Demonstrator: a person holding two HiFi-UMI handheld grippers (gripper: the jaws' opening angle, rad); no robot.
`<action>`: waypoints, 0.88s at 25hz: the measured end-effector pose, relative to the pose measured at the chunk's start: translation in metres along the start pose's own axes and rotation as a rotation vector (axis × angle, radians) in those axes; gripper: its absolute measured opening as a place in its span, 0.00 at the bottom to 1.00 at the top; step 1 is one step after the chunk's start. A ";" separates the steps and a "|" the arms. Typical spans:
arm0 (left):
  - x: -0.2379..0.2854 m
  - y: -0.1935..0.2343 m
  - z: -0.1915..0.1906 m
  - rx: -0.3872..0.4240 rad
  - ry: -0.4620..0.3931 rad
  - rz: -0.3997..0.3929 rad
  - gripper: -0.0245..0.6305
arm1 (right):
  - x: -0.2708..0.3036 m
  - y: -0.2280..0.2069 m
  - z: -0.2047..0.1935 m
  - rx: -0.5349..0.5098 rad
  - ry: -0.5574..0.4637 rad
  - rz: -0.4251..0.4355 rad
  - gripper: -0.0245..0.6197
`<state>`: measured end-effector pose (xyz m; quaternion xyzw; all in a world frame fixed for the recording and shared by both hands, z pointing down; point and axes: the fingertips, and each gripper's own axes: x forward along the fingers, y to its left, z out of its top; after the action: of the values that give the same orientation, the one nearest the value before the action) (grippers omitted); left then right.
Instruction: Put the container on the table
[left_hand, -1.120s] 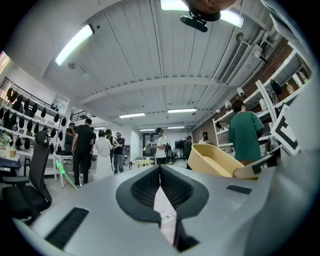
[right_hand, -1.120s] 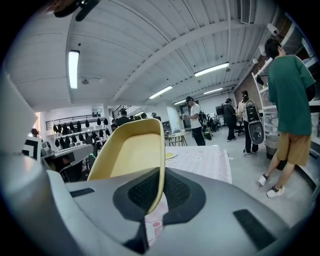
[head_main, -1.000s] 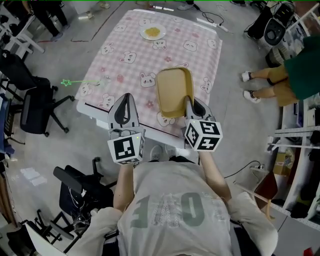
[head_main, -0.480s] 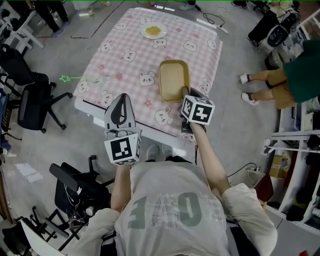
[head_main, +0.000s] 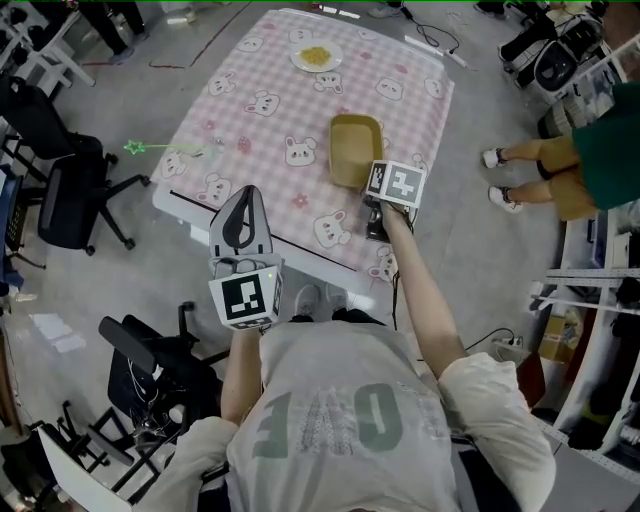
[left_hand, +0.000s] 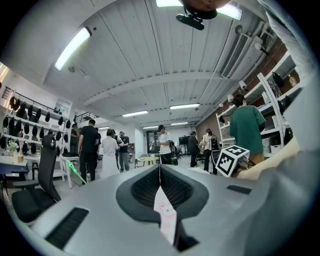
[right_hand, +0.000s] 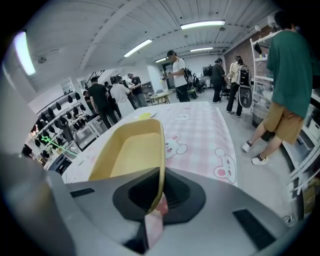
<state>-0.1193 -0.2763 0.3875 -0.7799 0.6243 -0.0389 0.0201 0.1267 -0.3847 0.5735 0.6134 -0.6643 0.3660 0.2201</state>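
The container (head_main: 355, 150) (right_hand: 132, 150), a shallow tan tub, is over the near right part of the table (head_main: 270, 110). It lies lengthwise away from the person, and I cannot tell whether its base touches the cloth. The right gripper (head_main: 365, 192) (right_hand: 159, 197) is clenched on the container's near rim, and the wall runs down between its jaws. The left gripper (head_main: 245, 205) (left_hand: 160, 185) hangs off the table's near edge. Its jaws are pressed together with nothing in them, and only a sliver of the cloth shows through the slit.

The table wears a pink checked cloth printed with white rabbits. A plate (head_main: 316, 57) with something yellow on it sits at the far end, well apart from the container. A green star-shaped thing (head_main: 135, 148) lies by the left edge.

The floor around is grey concrete. Black office chairs (head_main: 60, 190) stand to the left. A person in a green top (head_main: 590, 160) (right_hand: 290, 75) stands to the right beside white shelving. Other people (right_hand: 110, 95) stand further back under strip lights.
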 end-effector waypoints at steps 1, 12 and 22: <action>0.000 0.001 0.000 0.001 0.002 0.001 0.08 | 0.004 -0.001 0.000 0.002 0.014 -0.006 0.09; -0.003 0.006 -0.010 -0.004 0.026 0.027 0.08 | 0.028 -0.004 -0.012 -0.036 0.107 -0.020 0.09; -0.003 0.010 -0.018 -0.019 0.042 0.046 0.08 | 0.036 -0.003 -0.016 -0.031 0.125 -0.008 0.09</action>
<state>-0.1312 -0.2757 0.4043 -0.7646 0.6426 -0.0489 0.0003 0.1221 -0.3959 0.6112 0.5887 -0.6523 0.3924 0.2720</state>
